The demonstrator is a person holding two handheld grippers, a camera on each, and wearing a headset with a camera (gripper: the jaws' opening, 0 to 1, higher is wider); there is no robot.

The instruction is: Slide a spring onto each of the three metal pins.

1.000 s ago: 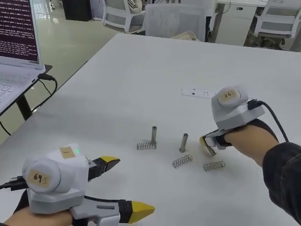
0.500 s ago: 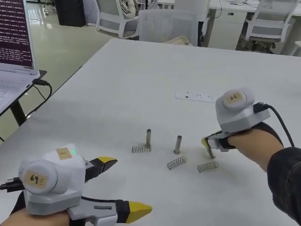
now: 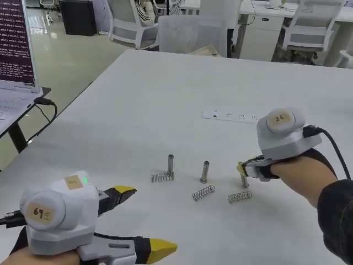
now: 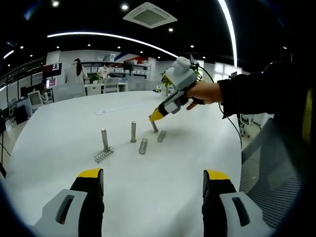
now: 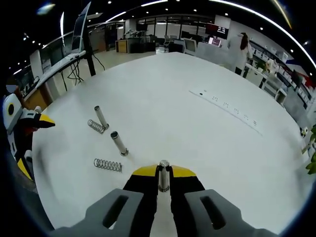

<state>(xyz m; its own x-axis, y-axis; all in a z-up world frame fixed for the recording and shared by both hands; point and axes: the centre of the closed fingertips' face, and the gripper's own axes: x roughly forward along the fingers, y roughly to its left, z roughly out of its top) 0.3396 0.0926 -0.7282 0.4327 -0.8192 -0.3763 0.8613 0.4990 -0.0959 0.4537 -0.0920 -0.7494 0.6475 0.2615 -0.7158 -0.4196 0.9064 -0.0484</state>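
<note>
Right gripper [image 3: 243, 170] still clamps pin [image 5: 163, 177]; left gripper [image 4: 153, 174] jaws apart, idle as before

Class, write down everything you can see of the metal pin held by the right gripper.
The held pin is a short, smooth cylinder of dull silver metal with a flat top. The yellow-tipped jaws of the right gripper are shut on its sides. In the left gripper view it leans, its lower end at or near the white table; contact is unclear. It carries no spring; one spring lies on the table just beside it.
</note>
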